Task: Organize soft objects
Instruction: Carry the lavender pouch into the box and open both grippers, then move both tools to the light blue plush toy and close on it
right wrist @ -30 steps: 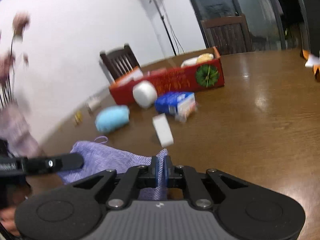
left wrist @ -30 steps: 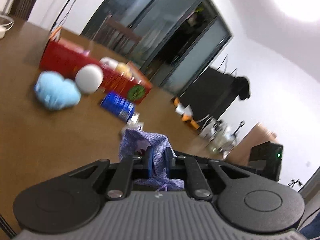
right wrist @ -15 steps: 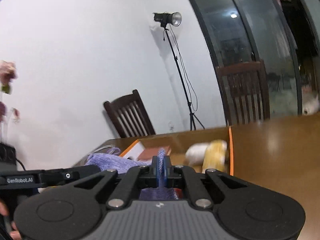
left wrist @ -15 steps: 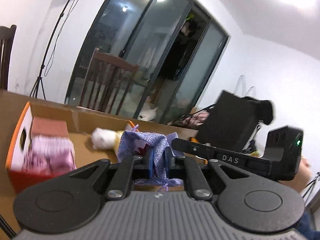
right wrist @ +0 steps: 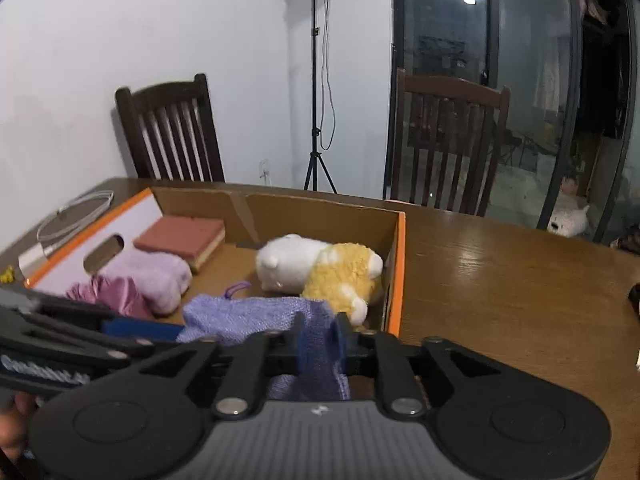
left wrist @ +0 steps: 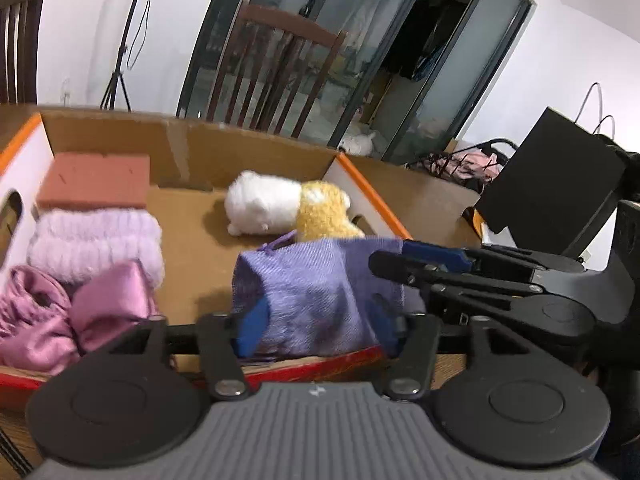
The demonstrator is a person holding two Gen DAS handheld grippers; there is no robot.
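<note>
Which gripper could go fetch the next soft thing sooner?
Left, probably. The left gripper has its jaws opening wide, clear of the purple cloth over the box. The right gripper, also opening, has cloth hanging between closer fingers.

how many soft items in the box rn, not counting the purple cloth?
4: white-and-yellow plush at the far right end, fluffy lilac bundle at left, pink satin cloth in front of it, brown sponge block behind. More may be hidden.

Lilac woven cloth (left wrist: 316, 288) – white/yellow plush (left wrist: 288, 208), pink satin (left wrist: 60, 312), orange-edged brown box (right wrist: 394, 264).
</note>
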